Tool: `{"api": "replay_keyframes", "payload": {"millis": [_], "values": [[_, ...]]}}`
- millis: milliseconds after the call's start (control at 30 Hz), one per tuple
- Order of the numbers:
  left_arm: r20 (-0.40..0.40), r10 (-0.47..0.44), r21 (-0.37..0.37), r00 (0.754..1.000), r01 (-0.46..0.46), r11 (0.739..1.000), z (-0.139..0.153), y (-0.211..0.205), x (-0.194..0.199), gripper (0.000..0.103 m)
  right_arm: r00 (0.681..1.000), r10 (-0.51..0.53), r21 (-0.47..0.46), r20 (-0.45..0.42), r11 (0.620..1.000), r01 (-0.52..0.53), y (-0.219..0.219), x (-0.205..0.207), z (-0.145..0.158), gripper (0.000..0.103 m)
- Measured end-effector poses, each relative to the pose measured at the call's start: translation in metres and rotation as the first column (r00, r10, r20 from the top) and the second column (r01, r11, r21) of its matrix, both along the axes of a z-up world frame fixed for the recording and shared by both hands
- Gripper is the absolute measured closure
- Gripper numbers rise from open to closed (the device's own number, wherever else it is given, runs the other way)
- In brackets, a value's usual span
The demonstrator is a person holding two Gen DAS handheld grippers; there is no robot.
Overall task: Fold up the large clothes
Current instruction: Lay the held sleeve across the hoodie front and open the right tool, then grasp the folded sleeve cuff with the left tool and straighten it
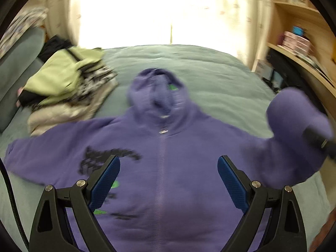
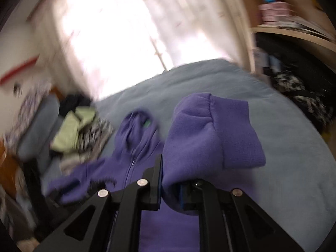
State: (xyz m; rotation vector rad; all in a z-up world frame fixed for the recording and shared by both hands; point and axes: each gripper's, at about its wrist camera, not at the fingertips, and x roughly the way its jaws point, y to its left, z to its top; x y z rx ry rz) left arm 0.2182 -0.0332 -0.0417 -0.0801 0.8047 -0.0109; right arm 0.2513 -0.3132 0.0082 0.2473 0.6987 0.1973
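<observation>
One purple fleece hoodie (image 1: pixel 163 168), ribbed cuff (image 2: pixel 231 130) pinched by right gripper (image 2: pixel 171 189)

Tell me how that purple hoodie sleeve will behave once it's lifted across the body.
Probably floppy: the sleeve droops over the right tool clamping it. It looks like thick fleece, so likely hefty, not slippery. The hoodie body may drag along.

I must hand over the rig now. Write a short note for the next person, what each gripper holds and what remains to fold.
Left gripper: open, empty, above the chest of the purple hoodie.
Right gripper: shut on the sleeve, lifted off the bed.
Hoodie lies front up, zipped, hood toward the window; the other sleeve is spread flat.
Done: one sleeve picked up.
Left: fold both sleeves in, then the body. A pile of clothes lies beside it.
</observation>
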Motion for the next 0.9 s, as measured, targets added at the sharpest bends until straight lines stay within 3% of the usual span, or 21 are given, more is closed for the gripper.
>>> {"api": "replay_keyframes", "payload": {"millis": [100,233,300,333,367,467,700,900], "values": [[-0.033,0.025,-0.009,0.999,-0.025,1.0,-0.019,0.027,-0.002,0.01,0.994,0.068,-0.031,-0.082,0.997,-0.07,0.041,0.012,-0.041,0.089],[-0.098,0.032,-0.035,0.995,-0.036,0.999,-0.046,0.05,-0.002,0.01,0.964,0.138,-0.096,-0.228,0.982,-0.164,0.097,0.015,-0.106,0.088],[-0.13,0.029,-0.064,0.991,-0.037,0.997,-0.056,0.058,0.001,0.01,0.939,0.166,-0.094,-0.301,0.975,-0.203,0.113,0.017,-0.132,0.078],[-0.147,0.025,-0.092,0.989,-0.039,0.995,-0.06,0.062,0.002,0.01,0.922,0.183,-0.086,-0.34,0.971,-0.225,0.118,0.016,-0.142,0.067],[-0.153,0.021,-0.11,0.988,-0.039,0.993,-0.063,0.065,0.002,0.01,0.914,0.193,-0.079,-0.357,0.969,-0.235,0.122,0.015,-0.145,0.058],[-0.159,0.0,-0.175,0.987,-0.028,0.984,-0.067,0.069,0.001,0.01,0.906,0.231,-0.036,-0.355,0.965,-0.26,0.121,0.002,-0.139,0.051],[-0.206,-0.141,-0.289,0.968,0.078,0.954,-0.079,0.051,0.003,0.01,0.92,0.22,0.012,-0.324,0.974,-0.228,0.086,-0.034,-0.112,0.05],[-0.276,-0.164,-0.309,0.947,0.075,0.948,-0.105,0.039,0.005,0.01,0.934,0.195,0.071,-0.3,0.981,-0.182,0.063,-0.055,-0.107,0.05]]}}
